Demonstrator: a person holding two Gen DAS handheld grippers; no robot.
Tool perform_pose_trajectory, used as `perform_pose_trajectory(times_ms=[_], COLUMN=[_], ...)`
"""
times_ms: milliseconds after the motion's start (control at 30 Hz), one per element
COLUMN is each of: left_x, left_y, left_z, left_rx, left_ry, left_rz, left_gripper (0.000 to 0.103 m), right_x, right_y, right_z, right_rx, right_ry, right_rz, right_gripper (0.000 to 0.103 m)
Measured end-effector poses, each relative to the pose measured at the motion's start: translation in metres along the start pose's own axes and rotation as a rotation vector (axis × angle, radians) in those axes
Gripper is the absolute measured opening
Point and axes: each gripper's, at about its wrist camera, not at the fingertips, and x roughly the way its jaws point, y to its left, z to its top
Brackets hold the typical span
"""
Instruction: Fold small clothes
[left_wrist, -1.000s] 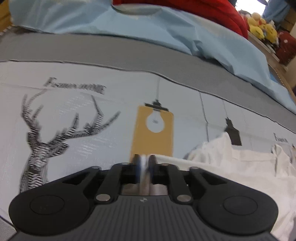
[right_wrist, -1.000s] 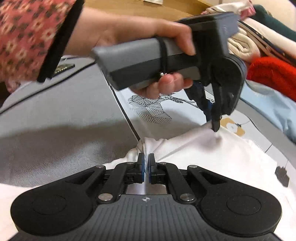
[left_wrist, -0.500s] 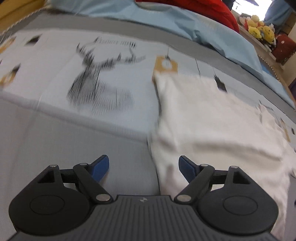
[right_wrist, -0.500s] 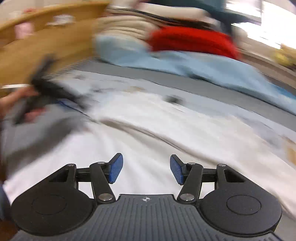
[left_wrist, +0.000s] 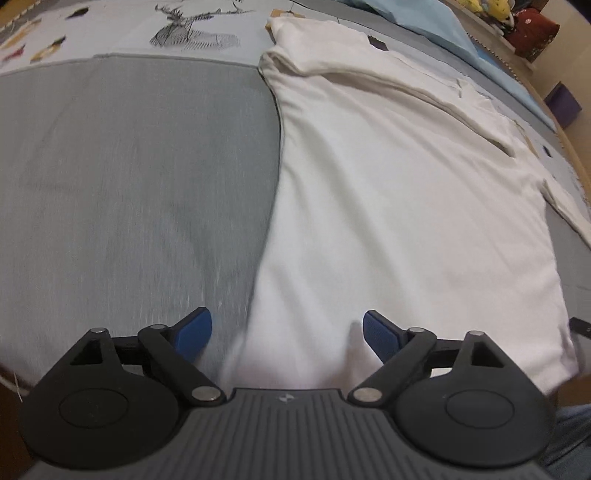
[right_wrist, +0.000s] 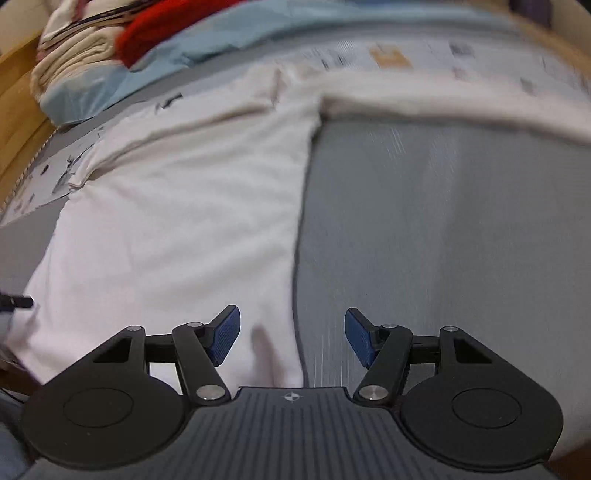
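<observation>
L tongs (left_wrist: 283, 334) opening, R tongs (right_wrist: 292, 336) opening, prob. above white tee (left_wrist: 388, 184)

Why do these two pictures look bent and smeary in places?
Left wrist view: a fisheye lens bows the grey bedcover; the white shirt is fairly crisp, smeared only near the fingers. Right wrist view: motion blur streaks the red cloth and the far edge.

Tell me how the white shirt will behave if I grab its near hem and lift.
The white shirt lies limp, with soft creases, so it will probably drape and sag. It looks thin, likely light. On the smooth grey cover it may slide when pushed.
</observation>
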Motion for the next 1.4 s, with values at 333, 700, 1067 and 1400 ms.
perform_pose_trajectory(times_ms=[333, 700, 1067, 1400], left_x=[-0.031, -0.039, -0.106, -0.042], left_y=[0.027, 0.045, 0.009, -0.026], left_z=[-0.038, -0.058, -0.02, 0.073], left_rx=[-0.086, -0.069, -0.145, -0.218], left_ry=[-0.039, 0.017, -0.337, -0.372], left_rz=[-0.072, 0.095, 0.06, 0.099], left_gripper=[0.011, 0.017, 0.092, 0.092], right_x=[-0.012, -0.015, -0.079, -0.067], right_y=[-0.005, 0.0, -0.068, -0.172], right_z=[-0.02, -0.022, 0.004, 0.071], right_rx=[-0.047, -0.087, 0.373, 0.827], right_ry=[0.11, 0.126, -0.341, -0.634], right_rz=[0.127, 0.068, -0.061, -0.142], right_gripper=[0.004, 0.005, 0.064, 0.064])
